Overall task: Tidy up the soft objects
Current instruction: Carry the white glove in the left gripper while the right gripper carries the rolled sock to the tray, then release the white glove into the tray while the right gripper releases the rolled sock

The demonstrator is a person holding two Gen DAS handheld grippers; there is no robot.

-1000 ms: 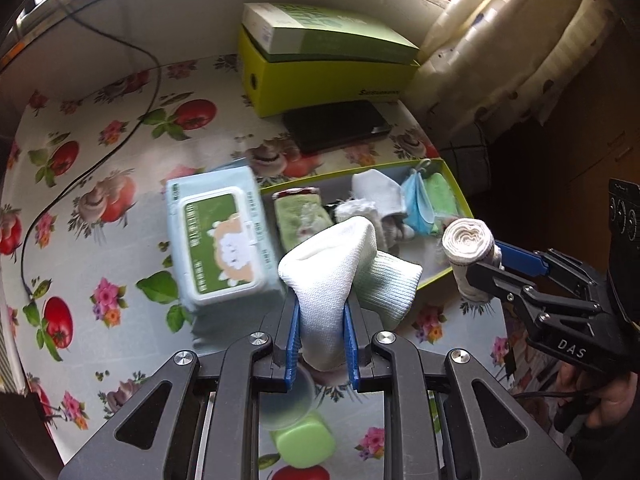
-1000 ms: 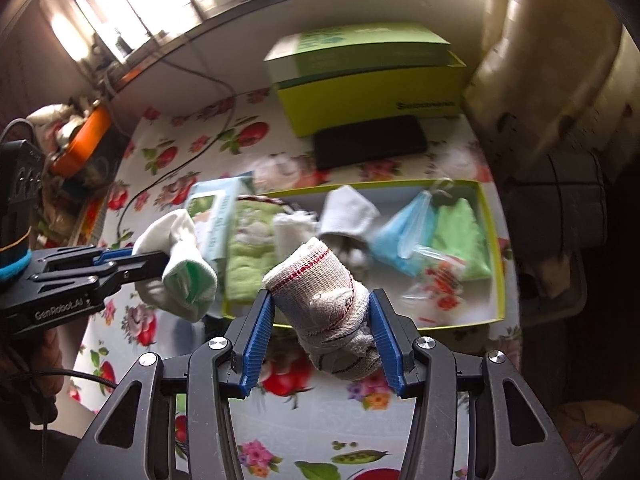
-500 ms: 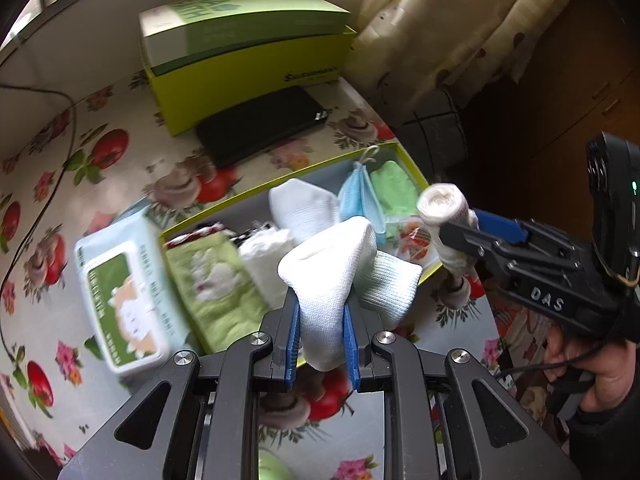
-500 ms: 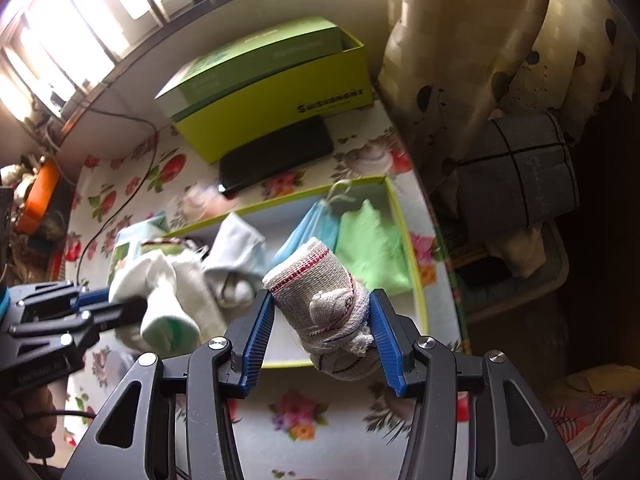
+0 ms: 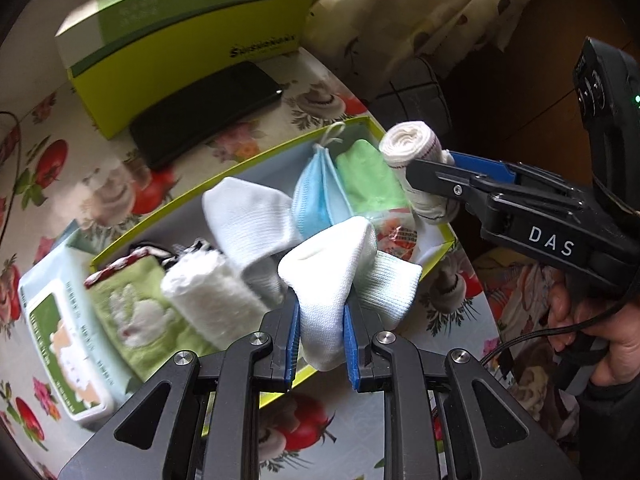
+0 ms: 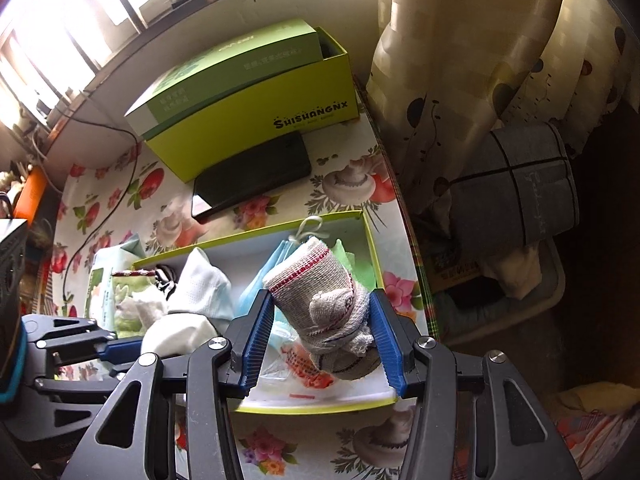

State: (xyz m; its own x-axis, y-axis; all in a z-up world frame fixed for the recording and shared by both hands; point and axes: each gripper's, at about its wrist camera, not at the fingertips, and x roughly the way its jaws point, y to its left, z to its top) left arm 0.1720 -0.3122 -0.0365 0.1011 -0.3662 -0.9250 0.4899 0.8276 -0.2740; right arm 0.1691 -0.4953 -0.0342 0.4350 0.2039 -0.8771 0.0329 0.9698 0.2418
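Observation:
My left gripper [image 5: 320,342] is shut on a folded white sock [image 5: 334,276], held over the near side of the shallow yellow-green tray [image 5: 256,160]. My right gripper [image 6: 324,344] is shut on a rolled beige cloth with a red stripe [image 6: 320,292], above the tray's right end [image 6: 370,236]. In the left wrist view that roll [image 5: 416,160] and the right gripper [image 5: 434,178] hang over the tray's right corner. The tray holds another white sock [image 5: 244,208], a blue face mask [image 5: 316,196], a green cloth [image 5: 368,180], a white roll [image 5: 208,300] and a green rabbit-print cloth [image 5: 132,312].
A wet-wipes pack [image 5: 60,340] lies against the tray's left end. Behind the tray are a black phone [image 6: 252,176] and a yellow-green box [image 6: 248,92]. The table's right edge [image 6: 408,216] drops off beside a curtain [image 6: 460,60] and a grey bundle [image 6: 516,184].
Both grippers have carried their loads to the right and down over the tray. The left one was beside the wipes pack; the right one has gone from the tray's middle to its right end.

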